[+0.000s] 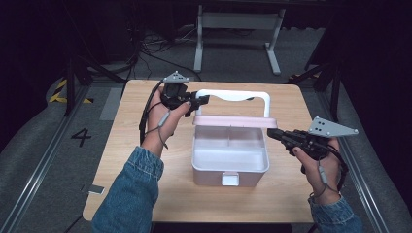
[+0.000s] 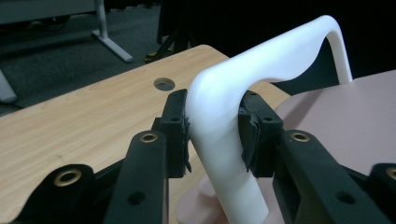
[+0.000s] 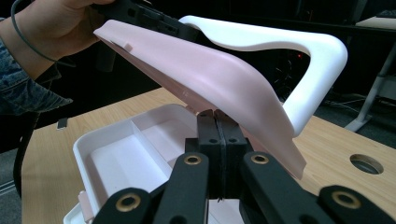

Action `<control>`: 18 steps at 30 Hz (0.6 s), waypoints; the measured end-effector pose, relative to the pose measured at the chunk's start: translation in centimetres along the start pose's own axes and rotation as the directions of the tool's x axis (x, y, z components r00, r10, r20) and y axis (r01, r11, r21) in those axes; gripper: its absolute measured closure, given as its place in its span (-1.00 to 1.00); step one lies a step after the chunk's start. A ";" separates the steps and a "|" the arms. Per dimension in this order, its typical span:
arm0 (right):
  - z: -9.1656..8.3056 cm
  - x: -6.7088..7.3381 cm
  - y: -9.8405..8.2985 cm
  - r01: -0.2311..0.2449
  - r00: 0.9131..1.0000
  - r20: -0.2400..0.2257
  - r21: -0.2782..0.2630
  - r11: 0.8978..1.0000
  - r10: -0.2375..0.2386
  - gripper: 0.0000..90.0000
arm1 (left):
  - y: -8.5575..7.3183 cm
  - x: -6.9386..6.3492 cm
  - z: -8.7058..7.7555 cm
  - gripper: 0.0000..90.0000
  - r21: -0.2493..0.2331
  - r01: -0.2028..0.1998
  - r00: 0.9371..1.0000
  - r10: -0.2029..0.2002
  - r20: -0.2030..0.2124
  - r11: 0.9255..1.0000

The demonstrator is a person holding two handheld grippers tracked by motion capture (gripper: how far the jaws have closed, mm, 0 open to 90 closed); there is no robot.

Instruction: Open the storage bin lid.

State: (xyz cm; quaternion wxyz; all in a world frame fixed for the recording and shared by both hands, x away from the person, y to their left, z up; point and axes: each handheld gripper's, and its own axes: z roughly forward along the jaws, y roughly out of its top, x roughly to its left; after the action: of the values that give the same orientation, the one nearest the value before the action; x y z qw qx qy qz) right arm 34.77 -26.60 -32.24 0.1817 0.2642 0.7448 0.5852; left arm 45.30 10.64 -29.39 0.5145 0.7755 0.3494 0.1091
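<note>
My left gripper [image 1: 203, 99] clamps the white handle [image 1: 233, 95] at its left corner, holding the pink lid [image 1: 234, 121] raised over the open box [image 1: 230, 165] mid-table, while my right gripper [image 1: 272, 134], jaws together, hovers beside the lid's right end.

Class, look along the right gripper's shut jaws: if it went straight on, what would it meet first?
Probably the raised pink lid, just ahead of the right gripper; depth is hard to judge.

Smooth plastic box [image 1: 230, 162], matt white handle [image 2: 224, 121]; seemingly wood-laminate table [image 1: 145, 184].
</note>
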 end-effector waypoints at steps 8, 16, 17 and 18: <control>0.0 -0.1 0.0 0.009 1.000 0.001 -0.003 1.000 -0.009 1.00 | -0.4 -0.1 0.1 0.15 -0.013 -0.062 0.998 0.061 -0.023 0.998; -0.1 -0.2 0.1 0.007 1.000 0.009 -0.006 1.000 -0.007 1.00 | -0.5 0.0 -1.0 -0.07 -0.062 -0.073 0.997 0.071 -0.029 0.995; -0.2 -0.3 0.1 0.003 1.000 0.009 -0.007 1.000 -0.003 1.00 | -0.5 0.0 -1.3 -0.07 -0.069 -0.076 0.997 0.075 -0.022 0.995; -0.2 -0.3 0.1 0.002 1.000 0.010 -0.007 1.000 -0.002 1.00 | -0.4 -0.1 -1.5 -0.08 -0.071 -0.081 0.997 0.080 -0.021 0.994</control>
State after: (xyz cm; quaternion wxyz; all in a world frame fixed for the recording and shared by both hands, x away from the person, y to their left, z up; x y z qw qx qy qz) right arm 34.89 -26.91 -32.12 0.1868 0.2658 0.7421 0.5863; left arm 44.26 11.78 -29.09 0.5343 0.7688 0.3183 0.1492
